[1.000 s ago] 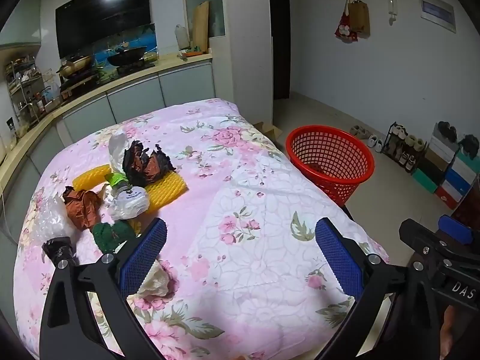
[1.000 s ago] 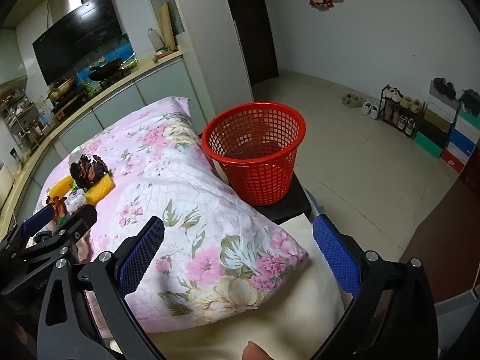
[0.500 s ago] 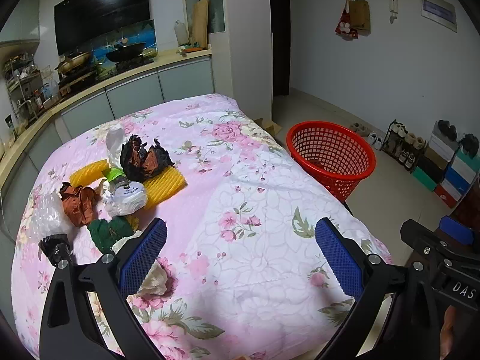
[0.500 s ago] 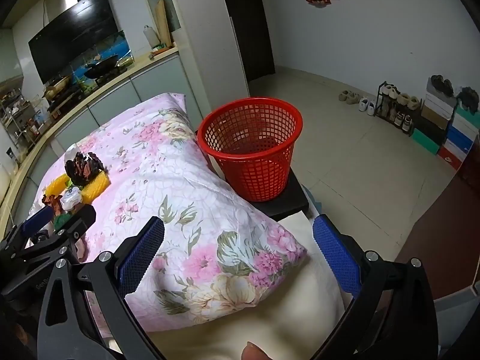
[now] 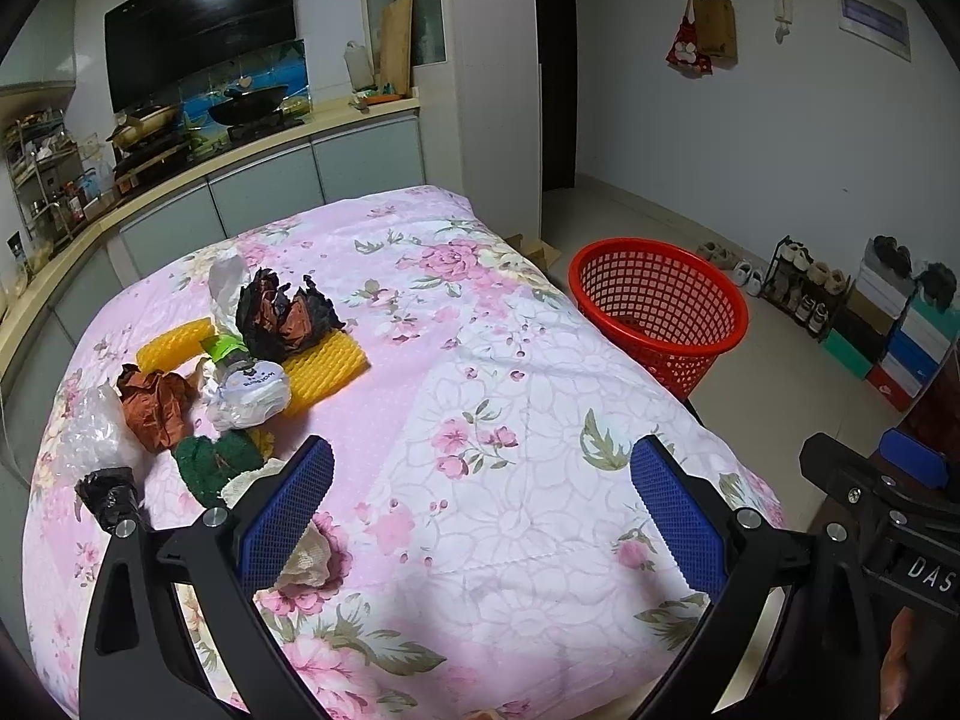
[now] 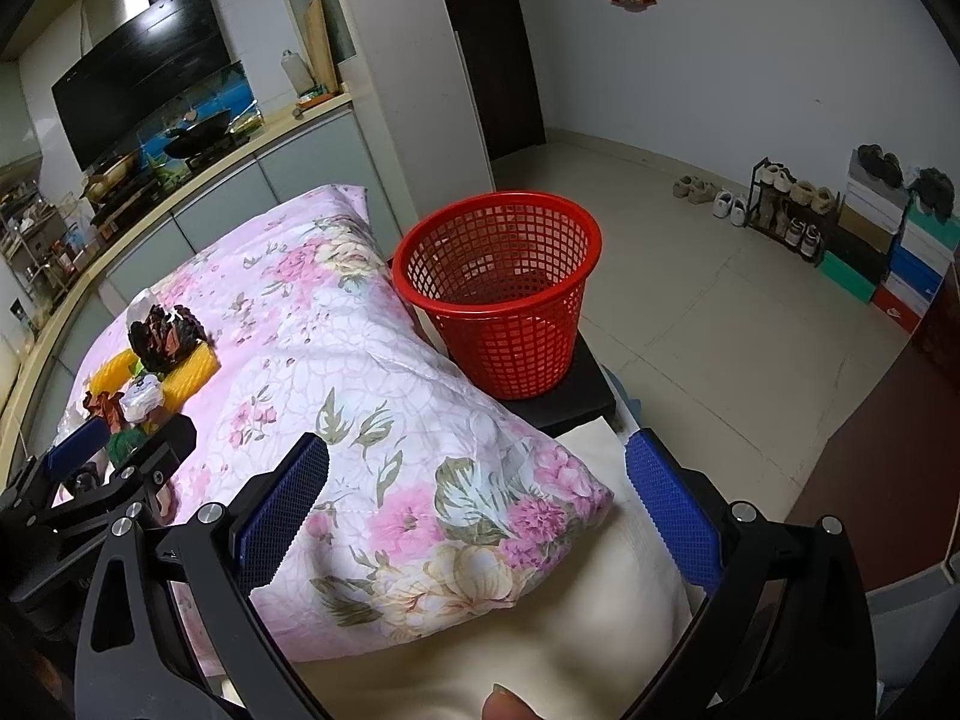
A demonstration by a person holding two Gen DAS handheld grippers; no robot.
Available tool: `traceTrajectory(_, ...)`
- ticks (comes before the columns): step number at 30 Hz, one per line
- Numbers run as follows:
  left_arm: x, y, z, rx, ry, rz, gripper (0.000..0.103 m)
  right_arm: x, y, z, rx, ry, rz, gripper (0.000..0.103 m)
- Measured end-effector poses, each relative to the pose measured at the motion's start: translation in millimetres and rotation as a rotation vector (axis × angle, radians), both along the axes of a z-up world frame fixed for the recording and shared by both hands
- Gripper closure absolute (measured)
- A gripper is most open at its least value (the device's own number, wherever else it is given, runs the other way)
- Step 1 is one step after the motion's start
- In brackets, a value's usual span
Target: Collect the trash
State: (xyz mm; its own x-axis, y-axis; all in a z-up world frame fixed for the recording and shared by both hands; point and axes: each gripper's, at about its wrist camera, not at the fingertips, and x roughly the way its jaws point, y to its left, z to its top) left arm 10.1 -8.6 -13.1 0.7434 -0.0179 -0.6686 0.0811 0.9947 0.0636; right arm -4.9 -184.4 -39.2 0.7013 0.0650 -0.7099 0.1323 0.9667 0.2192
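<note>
A pile of trash lies on the pink floral quilt (image 5: 480,408): black-brown crumpled paper (image 5: 282,315), yellow foam netting (image 5: 324,369), a white wrapper (image 5: 249,396), brown paper (image 5: 153,402), a green scrap (image 5: 210,459), clear plastic (image 5: 93,426). The pile also shows in the right wrist view (image 6: 156,354). A red mesh basket (image 5: 657,312) (image 6: 504,294) stands right of the bed. My left gripper (image 5: 480,510) is open and empty above the quilt, near the pile. My right gripper (image 6: 477,510) is open and empty over the quilt's corner.
A kitchen counter with a stove and pans (image 5: 240,120) runs behind the bed. A shoe rack (image 5: 804,288) and stacked boxes (image 5: 888,336) stand by the right wall. The basket rests on a black stand (image 6: 576,384). Tiled floor (image 6: 720,312) lies to the right.
Both grippers have drifted slightly with small view shifts; in the left view the pile and basket sit a little lower. Jaws stay open, nothing grasped.
</note>
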Motion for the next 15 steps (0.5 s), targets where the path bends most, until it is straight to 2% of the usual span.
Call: traceTrajectory(15,5.2,-6.2,3.7,0.009,-0.007,-0.016,0.007,1.4,-4.8,-1.5,0.005,0.009,-0.015,0.006)
